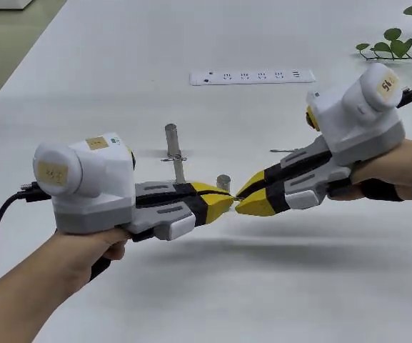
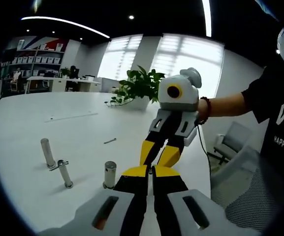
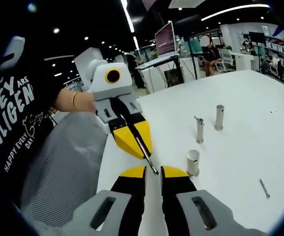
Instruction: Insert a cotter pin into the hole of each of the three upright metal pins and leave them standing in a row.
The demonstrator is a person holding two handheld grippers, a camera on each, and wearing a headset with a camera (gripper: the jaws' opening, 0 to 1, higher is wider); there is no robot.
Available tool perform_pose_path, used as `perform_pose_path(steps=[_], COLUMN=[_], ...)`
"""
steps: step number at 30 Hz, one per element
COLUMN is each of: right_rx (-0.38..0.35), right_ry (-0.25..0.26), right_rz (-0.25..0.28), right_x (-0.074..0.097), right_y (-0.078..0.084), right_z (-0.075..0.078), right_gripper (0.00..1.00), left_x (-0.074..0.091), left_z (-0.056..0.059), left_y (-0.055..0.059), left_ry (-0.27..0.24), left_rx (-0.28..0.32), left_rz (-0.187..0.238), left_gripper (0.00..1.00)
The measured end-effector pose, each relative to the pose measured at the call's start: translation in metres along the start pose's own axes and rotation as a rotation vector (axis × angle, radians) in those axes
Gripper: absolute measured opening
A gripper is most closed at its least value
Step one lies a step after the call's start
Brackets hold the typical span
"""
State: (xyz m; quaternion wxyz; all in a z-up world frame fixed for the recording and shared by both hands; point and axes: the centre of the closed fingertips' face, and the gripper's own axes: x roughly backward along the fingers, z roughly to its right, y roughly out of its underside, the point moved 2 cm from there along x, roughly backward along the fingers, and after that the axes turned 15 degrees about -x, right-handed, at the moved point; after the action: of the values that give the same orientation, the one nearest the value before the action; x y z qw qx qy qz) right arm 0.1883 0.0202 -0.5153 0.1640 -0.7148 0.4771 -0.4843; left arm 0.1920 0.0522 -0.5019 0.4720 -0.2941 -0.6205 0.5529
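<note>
Left gripper [image 1: 228, 201] pinched shut on the cotter pin [image 3: 146, 156] — thin stiff wire, very light, likely to pivot or slip between the pads. Right gripper [image 1: 238, 203] a little open, jaws either side of its free end. I'd grip short, close to the end, legs clear. Upright metal pins [image 2: 110, 174] stand on the table [image 1: 263, 286] just below — middle pin [image 2: 64, 173] looks fitted.

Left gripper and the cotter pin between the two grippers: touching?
Touching. In the right gripper view the cotter pin juts out from between the left gripper's closed yellow jaws, which pinch its upper end.
</note>
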Motion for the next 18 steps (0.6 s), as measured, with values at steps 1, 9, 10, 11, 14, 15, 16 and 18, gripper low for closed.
perform_pose_path(steps=[1,9,10,11,14,15,16,18], right_rx=[0.002,0.026,0.039,0.046,0.096,0.107,0.121,0.137], right_ry=[-0.003,-0.011,-0.008,-0.007,-0.004,-0.001,0.002,0.008], right_rz=[-0.003,-0.009,-0.011,-0.016,-0.036,-0.041,-0.048,-0.055], right_x=[-0.0002,0.0000,0.0001,0.0002,0.0006,0.0004,0.0002,-0.0002], right_y=[0.0004,0.0002,0.0001,0.0002,0.0015,0.0020,0.0027,0.0032], right_z=[-0.0005,-0.0024,-0.0026,-0.0027,-0.0033,-0.0035,-0.0037,-0.0035], right_gripper=[0.05,0.00,0.00,0.00,0.00,0.00,0.00,0.00], left_x=[-0.0002,0.0004,0.0005,0.0006,0.0006,0.0006,0.0005,0.0003], left_z=[0.0009,0.0037,0.0038,0.0040,0.0056,0.0060,0.0063,0.0066], left_y=[-0.0005,-0.0022,-0.0019,-0.0017,-0.0001,0.0003,0.0008,0.0015], left_ry=[0.004,0.023,0.023,0.024,0.029,0.029,0.030,0.028], left_rx=[0.001,0.018,0.019,0.018,0.019,0.018,0.017,0.015], left_rz=[0.003,0.020,0.020,0.019,0.013,0.011,0.010,0.006], left_gripper=[0.00,0.00,0.00,0.00,0.00,0.00,0.00,0.00])
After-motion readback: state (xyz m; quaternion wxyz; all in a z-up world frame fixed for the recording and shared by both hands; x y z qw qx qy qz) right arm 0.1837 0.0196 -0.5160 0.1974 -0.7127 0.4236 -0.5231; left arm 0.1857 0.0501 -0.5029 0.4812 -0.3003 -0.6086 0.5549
